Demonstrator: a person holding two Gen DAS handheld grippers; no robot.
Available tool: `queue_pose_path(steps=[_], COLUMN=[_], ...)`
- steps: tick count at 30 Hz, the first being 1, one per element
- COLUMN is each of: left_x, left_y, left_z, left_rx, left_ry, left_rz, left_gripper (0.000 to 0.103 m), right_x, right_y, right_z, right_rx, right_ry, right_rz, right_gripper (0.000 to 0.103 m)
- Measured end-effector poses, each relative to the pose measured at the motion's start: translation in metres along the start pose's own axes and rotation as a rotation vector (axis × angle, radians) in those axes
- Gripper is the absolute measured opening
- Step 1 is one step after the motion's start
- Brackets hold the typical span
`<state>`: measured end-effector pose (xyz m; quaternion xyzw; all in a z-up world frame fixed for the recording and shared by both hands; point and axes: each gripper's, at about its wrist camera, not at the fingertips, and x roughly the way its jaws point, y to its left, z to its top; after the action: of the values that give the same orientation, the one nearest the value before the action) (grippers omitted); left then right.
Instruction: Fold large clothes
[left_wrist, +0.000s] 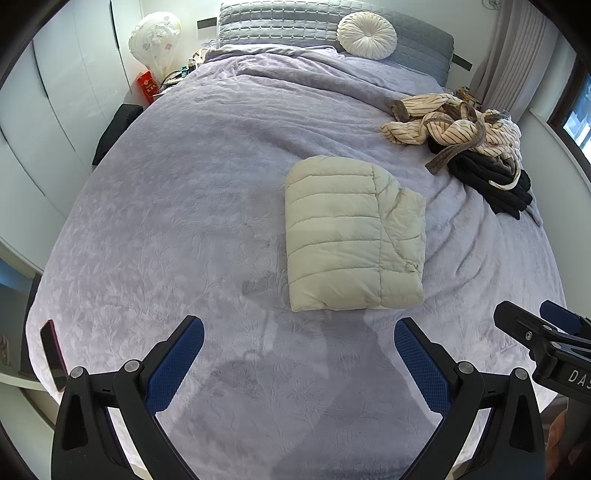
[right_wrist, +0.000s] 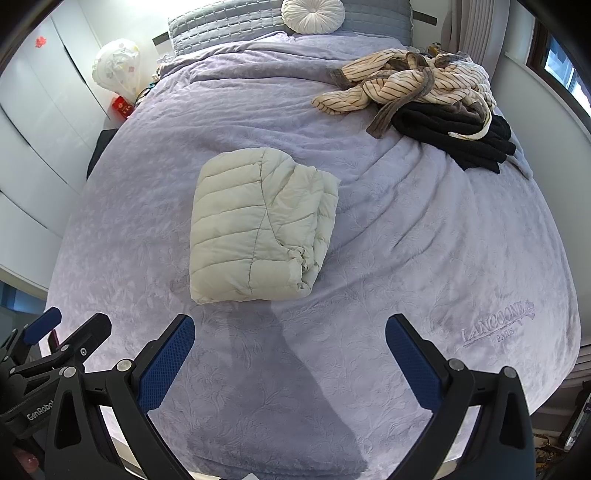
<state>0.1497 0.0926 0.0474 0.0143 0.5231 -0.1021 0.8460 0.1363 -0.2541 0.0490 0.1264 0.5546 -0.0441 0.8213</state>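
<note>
A cream quilted puffer jacket (left_wrist: 351, 236) (right_wrist: 258, 225) lies folded into a compact rectangle in the middle of the lavender bed (left_wrist: 184, 192) (right_wrist: 424, 240). My left gripper (left_wrist: 299, 332) hangs open above the bed's near end, short of the jacket, with nothing between its blue pads. My right gripper (right_wrist: 290, 328) is also open and holds nothing, level with the left one; it shows at the right edge of the left wrist view (left_wrist: 535, 321). A heap of unfolded clothes, a striped cream robe (left_wrist: 447, 122) (right_wrist: 406, 85) over a black garment (left_wrist: 495, 181) (right_wrist: 458, 136), sits at the bed's far right.
A round white cushion (left_wrist: 367, 35) (right_wrist: 312, 14) leans on the grey headboard. A dark phone (left_wrist: 53, 354) lies at the bed's near left corner. White wardrobes (left_wrist: 44, 110) stand on the left, and a curtain and window (left_wrist: 569, 118) on the right.
</note>
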Motion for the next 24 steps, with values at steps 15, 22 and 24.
queue_pose_path(steps=[15, 22, 24], left_x=[0.0018, 0.0023, 0.0027], left_y=[0.0003, 0.0011, 0.0026], left_z=[0.0003, 0.0, 0.0004], left_rx=[0.004, 0.004, 0.004], left_ry=[0.001, 0.001, 0.0], left_rz=[0.002, 0.006, 0.005], left_gripper=[0.103, 0.103, 0.103], right_x=[-0.0003, -0.0006, -0.0007], right_y=[0.0014, 0.0017, 0.0019], right_z=[-0.001, -0.0013, -0.0015], right_rx=[0.001, 0.001, 0.001], right_ry=[-0.001, -0.001, -0.001], right_rz=[-0.002, -0.003, -0.003], right_gripper=[0.103, 0.103, 0.103])
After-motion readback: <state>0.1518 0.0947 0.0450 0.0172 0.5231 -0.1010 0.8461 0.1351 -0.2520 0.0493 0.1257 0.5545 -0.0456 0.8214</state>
